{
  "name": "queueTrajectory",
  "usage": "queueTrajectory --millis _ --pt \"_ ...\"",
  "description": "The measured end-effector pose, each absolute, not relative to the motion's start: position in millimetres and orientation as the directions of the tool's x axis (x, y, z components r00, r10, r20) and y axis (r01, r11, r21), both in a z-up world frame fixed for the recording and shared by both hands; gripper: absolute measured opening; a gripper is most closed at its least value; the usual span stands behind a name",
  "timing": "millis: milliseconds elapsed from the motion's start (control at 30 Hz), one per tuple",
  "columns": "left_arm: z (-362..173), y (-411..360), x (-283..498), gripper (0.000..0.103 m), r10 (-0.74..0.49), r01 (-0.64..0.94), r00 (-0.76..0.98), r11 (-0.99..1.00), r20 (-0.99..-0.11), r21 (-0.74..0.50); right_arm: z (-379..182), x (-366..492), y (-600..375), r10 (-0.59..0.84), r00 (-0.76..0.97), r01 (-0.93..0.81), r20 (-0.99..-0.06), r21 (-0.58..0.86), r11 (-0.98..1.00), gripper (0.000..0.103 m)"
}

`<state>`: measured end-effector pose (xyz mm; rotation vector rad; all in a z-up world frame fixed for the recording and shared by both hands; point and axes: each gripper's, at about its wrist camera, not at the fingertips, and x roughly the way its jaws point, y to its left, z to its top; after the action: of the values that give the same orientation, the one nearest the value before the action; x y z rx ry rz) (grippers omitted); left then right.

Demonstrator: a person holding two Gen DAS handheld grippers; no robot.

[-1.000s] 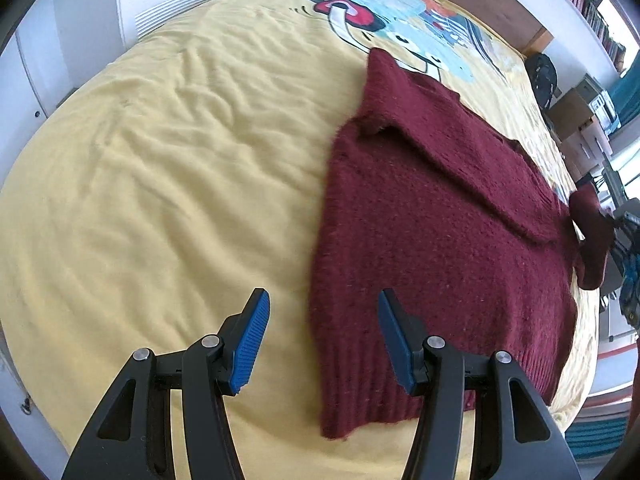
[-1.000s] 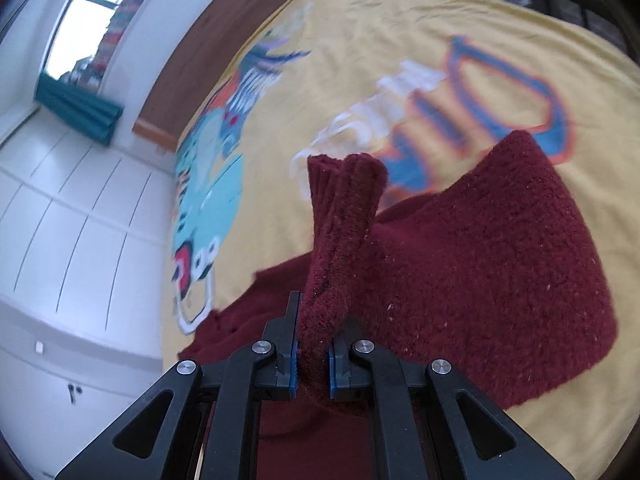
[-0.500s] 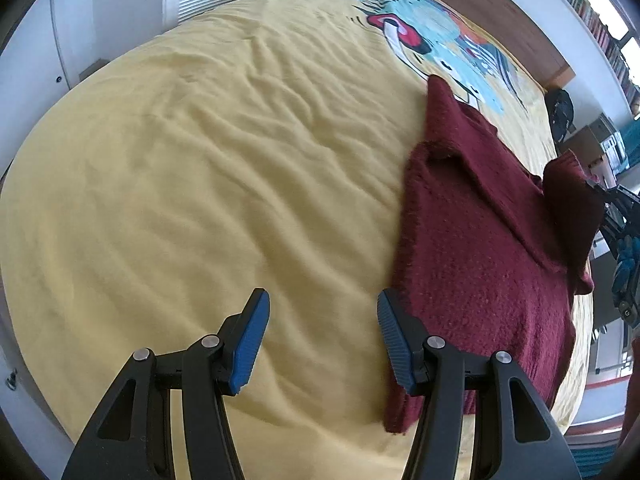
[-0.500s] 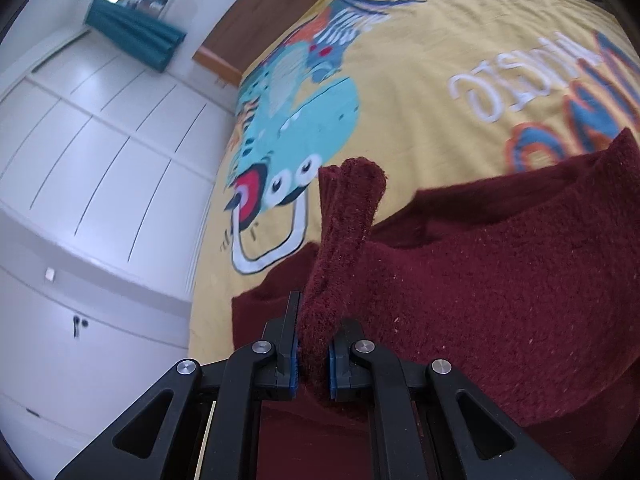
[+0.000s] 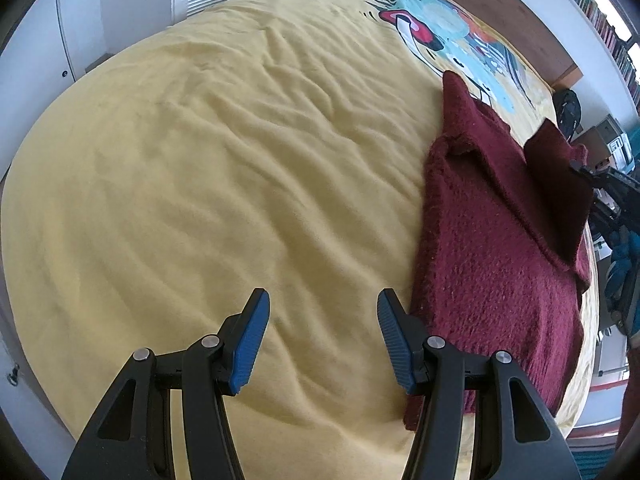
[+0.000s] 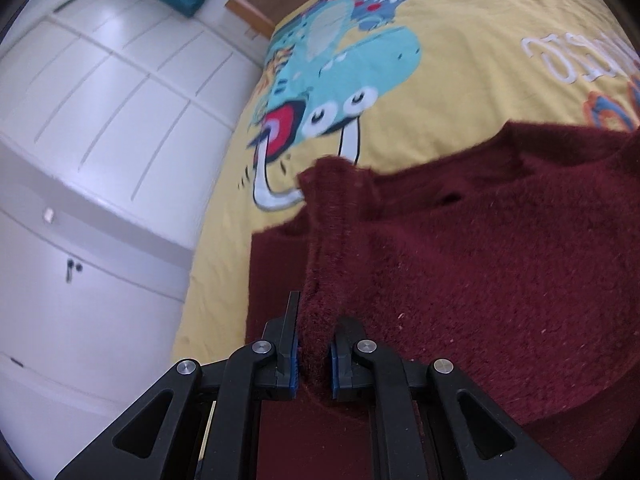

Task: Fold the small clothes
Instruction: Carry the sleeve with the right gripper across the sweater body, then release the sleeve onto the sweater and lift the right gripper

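Clearly the right gripper (image 6: 313, 354) is the nearer one: its fingers are clamped on a sleeve cuff (image 6: 334, 240) of the maroon sweater (image 5: 492, 264), which rises as a ridge straight ahead of them. That sweater lies flat on the yellow bedspread (image 5: 200, 184), long axis running near to far. From the left gripper (image 5: 322, 340), fingers spread wide and empty, it lies to the right, its near hem just beside the right finger.

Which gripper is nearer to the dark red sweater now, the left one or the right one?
Right. The right gripper is shut on a fold of the sweater. The left gripper is open above the yellow bedspread, beside the sweater's edge.
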<state>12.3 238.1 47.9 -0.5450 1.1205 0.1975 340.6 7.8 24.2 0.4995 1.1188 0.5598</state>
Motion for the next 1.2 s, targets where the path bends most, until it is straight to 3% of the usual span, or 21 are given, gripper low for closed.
queueTrajectory --millis 533,700,1033,1200 --pt "42.6 240.3 11.1 0.05 -0.109 -0.429 0.419 0.851 -0.901 -0.303 -34.3 304.8 70.0 0.543 0.219 -0.264 -0.811 0.486 0.833 0.017" --pt "43.3 239.7 11.2 0.05 -0.11 -0.426 0.42 0.852 -0.901 -0.303 -33.2 300.2 81.1 0.539 0.205 -0.294 -0.817 0.474 0.83 0.036" --pt "49.2 236.3 11.0 0.05 -0.105 -0.419 0.434 0.855 -0.895 -0.304 -20.4 278.1 89.6 0.566 0.166 -0.373 -0.808 0.48 0.794 0.039" --pt "49.3 231.8 15.0 0.05 -0.109 -0.408 0.438 0.86 -0.892 -0.306 -2.6 278.2 76.0 0.552 0.241 -0.387 -0.799 0.442 0.809 0.039"
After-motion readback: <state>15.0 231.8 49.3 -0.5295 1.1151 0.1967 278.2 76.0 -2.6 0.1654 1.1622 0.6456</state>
